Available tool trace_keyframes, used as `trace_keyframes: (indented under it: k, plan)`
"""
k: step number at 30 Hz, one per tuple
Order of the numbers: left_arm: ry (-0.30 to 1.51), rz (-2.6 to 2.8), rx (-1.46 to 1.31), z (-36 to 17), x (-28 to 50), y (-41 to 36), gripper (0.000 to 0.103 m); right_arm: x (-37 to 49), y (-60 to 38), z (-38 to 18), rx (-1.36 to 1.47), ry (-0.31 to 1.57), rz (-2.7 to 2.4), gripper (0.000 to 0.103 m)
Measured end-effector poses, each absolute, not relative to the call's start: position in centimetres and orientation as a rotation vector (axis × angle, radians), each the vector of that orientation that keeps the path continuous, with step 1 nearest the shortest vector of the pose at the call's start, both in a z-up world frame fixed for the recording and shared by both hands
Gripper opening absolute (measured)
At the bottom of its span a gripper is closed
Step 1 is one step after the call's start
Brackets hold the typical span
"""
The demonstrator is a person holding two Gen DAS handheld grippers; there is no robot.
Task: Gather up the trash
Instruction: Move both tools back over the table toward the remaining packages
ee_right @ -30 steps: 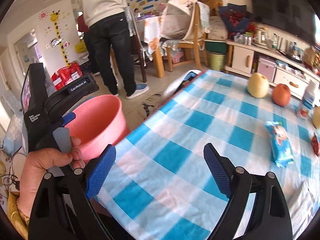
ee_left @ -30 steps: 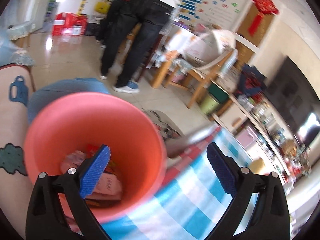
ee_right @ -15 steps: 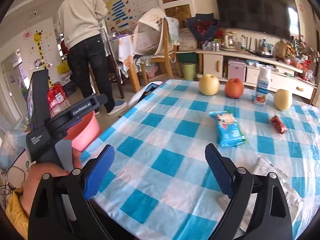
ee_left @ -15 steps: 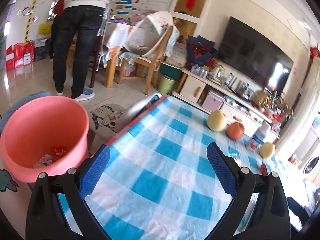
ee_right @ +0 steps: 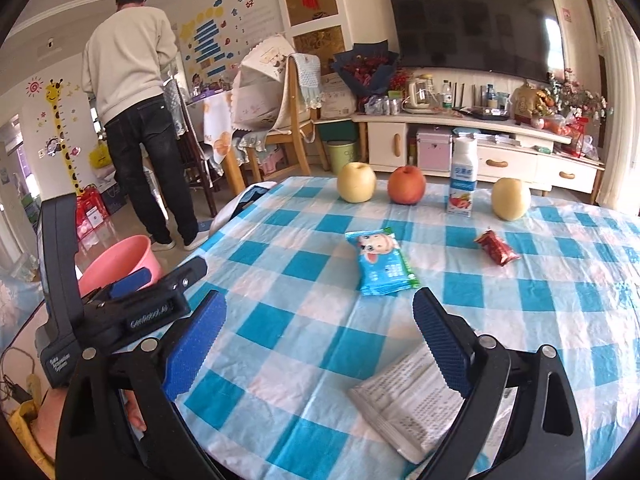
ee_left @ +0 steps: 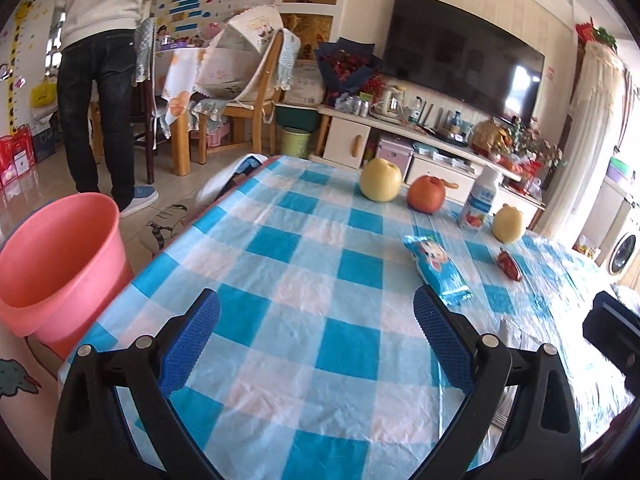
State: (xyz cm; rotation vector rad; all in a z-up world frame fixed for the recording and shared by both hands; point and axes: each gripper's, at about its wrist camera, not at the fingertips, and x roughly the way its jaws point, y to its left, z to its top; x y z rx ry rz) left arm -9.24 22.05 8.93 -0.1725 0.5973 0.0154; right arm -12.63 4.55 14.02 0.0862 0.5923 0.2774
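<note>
A pink bucket point(ee_left: 60, 264) stands on the floor off the table's left edge; its inside is hidden from here. On the blue checked tablecloth point(ee_right: 304, 320) lie a blue snack packet point(ee_right: 382, 262), a small red wrapper point(ee_right: 497, 247) and a white printed paper packet point(ee_right: 408, 396). My left gripper point(ee_left: 316, 340) hangs open and empty over the table's near left part, with the blue packet point(ee_left: 436, 270) beyond its right finger. My right gripper point(ee_right: 318, 340) is open and empty too, and the white packet lies just under its right finger.
Two yellow pears point(ee_right: 356, 188) point(ee_right: 511, 199), a red apple point(ee_right: 407, 185) and a yogurt bottle point(ee_right: 462, 184) line the table's far side. A person point(ee_right: 136, 120) stands with their back turned by a wooden chair point(ee_right: 280, 120). A TV cabinet point(ee_right: 480, 140) runs behind.
Both views have swung right, from the pink bucket onto the table. The left gripper has rolled level and come away from above the bucket. The wrappers and the white packet have come into view.
</note>
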Motion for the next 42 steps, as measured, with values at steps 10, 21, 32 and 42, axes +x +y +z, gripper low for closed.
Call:
trace_keyframes:
  k: [10,21,32,42]
  plan:
    - [0.640,-0.109,-0.115,7.8,-9.8,16.7,0.098,-12.4,0.7,13.6,0.072,0.560,0.194,0.094]
    - [0.685,-0.168,-0.074,6.5,-9.3,12.9,0.098,-10.6,-3.0,11.2,0.087,0.597,0.096,0.094]
    - [0.708,-0.161,-0.078,6.5,-6.7,11.3,0.098,-7.6,-6.1,10.3,0.117,0.634,0.025,0.094]
    - [0.748,-0.168,-0.081,6.1,-1.9,7.7,0.098,-1.4,-11.8,7.5,0.262,0.779,0.024,0.094]
